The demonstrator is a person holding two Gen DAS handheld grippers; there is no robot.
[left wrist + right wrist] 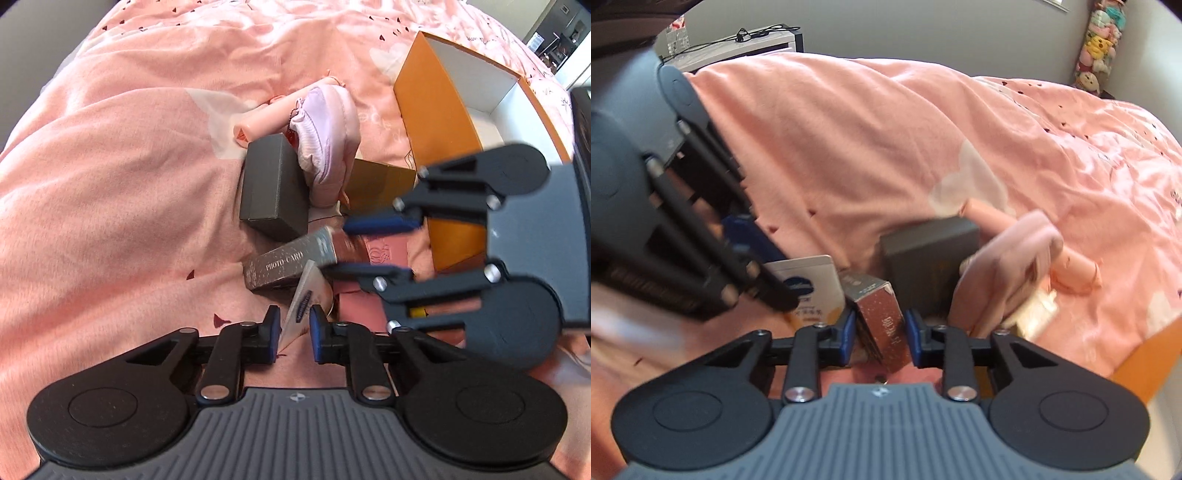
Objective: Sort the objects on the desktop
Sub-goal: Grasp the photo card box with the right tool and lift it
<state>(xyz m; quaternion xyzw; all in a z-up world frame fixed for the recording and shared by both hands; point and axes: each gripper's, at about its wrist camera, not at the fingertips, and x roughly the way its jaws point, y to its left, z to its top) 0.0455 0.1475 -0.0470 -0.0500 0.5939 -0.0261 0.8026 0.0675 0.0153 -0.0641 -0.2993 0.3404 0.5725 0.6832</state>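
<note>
A pile of objects lies on a pink bedspread (129,184). My left gripper (293,334) has a thin white sachet (303,302) between its pads; the pads stand slightly apart around it. My right gripper (881,336) is closed on the end of a brown PHOTO CARD box (882,317), which also shows in the left wrist view (288,266) with the right gripper (369,245) on its end. A dark grey box (275,188) and a lilac pouch (328,140) lie behind.
An open orange box with a white inside (472,103) stands at the right of the pile. A gold box (376,181) lies beside it. A pink tube (1071,269) lies behind the pouch. A side table with cables (738,40) stands beyond the bed.
</note>
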